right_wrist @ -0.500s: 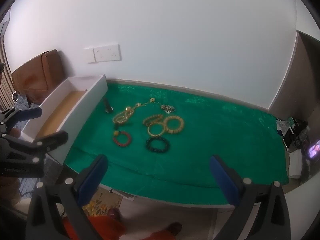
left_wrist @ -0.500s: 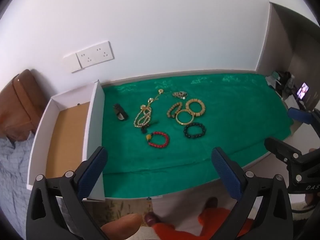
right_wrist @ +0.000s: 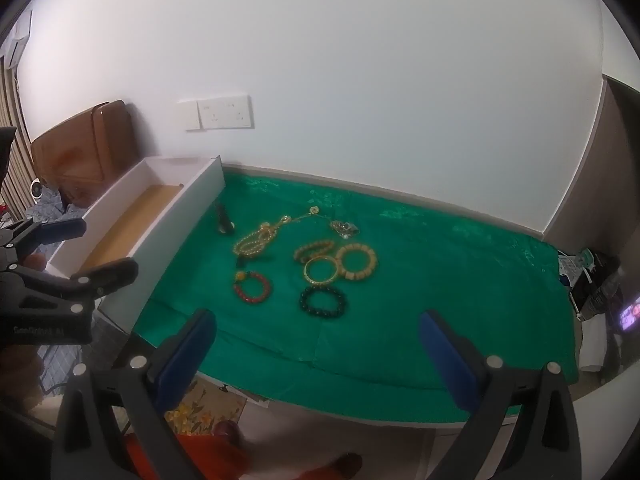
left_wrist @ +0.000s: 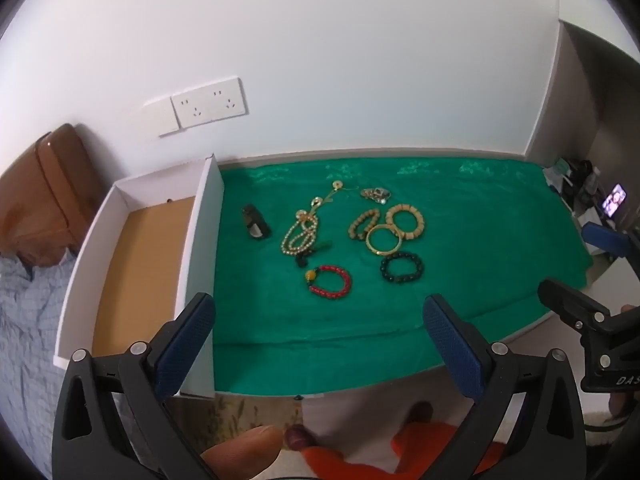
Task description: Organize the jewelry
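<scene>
Jewelry lies loose on a green cloth (left_wrist: 460,216): a red bead bracelet (left_wrist: 330,282), a dark green bead bracelet (left_wrist: 401,267), a gold bangle (left_wrist: 384,239), two tan wooden bead bracelets (left_wrist: 404,221), a pearl necklace (left_wrist: 301,232), a small sparkly piece (left_wrist: 376,194) and a black clip (left_wrist: 255,222). A white box (left_wrist: 200,248) with a brown floor stands at the cloth's left edge. My left gripper (left_wrist: 318,338) hangs open over the table's near edge, nothing between its fingers. My right gripper (right_wrist: 318,346) is likewise open and empty, short of the dark green bracelet (right_wrist: 323,301).
A white wall with a socket plate (left_wrist: 208,106) backs the table. A brown headboard (left_wrist: 48,184) and grey bedding (left_wrist: 28,320) lie left of the box. Cluttered items and a lit phone screen (left_wrist: 616,200) sit past the cloth's right end. The person's orange clothing (left_wrist: 420,444) shows below.
</scene>
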Motion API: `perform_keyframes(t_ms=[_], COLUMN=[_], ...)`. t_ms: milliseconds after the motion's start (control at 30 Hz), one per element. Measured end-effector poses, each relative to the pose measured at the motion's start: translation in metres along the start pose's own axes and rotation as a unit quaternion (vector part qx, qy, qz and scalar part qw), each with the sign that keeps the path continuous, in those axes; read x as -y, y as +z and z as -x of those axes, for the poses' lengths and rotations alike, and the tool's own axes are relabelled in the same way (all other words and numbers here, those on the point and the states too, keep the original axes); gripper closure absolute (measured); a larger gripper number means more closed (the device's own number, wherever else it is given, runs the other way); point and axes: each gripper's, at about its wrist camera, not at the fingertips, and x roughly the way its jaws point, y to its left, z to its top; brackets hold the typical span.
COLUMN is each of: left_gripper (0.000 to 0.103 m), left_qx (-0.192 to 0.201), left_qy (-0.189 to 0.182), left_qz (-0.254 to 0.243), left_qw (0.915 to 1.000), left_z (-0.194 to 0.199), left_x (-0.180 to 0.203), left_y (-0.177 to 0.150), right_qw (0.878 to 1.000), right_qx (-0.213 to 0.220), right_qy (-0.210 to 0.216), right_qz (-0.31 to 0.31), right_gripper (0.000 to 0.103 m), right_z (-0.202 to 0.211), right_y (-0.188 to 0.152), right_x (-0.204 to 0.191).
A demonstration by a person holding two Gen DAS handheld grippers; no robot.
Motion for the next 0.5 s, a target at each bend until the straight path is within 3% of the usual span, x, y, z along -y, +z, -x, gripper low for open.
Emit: perform_keyframes(t_ms=[500], left_gripper=[0.0], left_qx=[0.001], left_qy=[0.003], left_qz=[-0.001], left_qw=[1.0], left_z=[-0.003], left_x=[0.002], left_y=[-0.004], right_qw=[1.0], right_qx=[0.01], right_qy=[-0.005], right_qz=[-0.004], right_gripper=[0.0], right_z=[-0.005], right_y=[-0.01], right_x=[0.002])
